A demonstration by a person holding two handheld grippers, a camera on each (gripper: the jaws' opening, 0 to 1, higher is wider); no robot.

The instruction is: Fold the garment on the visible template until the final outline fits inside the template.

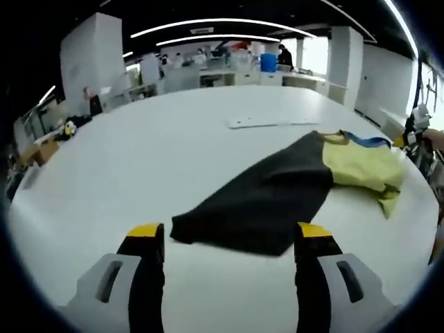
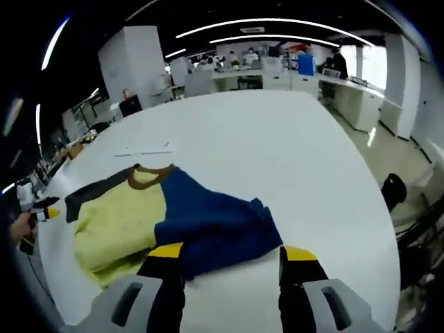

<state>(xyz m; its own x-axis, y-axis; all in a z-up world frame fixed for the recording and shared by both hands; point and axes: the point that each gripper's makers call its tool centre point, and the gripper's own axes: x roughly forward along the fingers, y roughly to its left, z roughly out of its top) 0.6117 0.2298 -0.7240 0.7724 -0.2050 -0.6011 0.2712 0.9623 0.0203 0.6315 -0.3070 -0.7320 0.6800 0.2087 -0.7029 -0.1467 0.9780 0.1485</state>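
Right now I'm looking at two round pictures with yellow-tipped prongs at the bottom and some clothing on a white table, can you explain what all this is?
No robot here: a person holds a two-jaw gripper in each hand, and a fisheye camera rides on each one, looking forward along its jaws.

In the left gripper view, the left gripper has its jaws apart with nothing between them, close to the dark edge of the garment.

The right gripper view looks at the same garment from the other side, where it looks blue and yellow with a brown collar. The right gripper is open too, with its jaws at the blue edge, though I cannot tell if they touch it.

The garment lies crumpled on a large white table. A thin flat sheet lies beyond it, perhaps the template. Nothing is held. An office shows behind.
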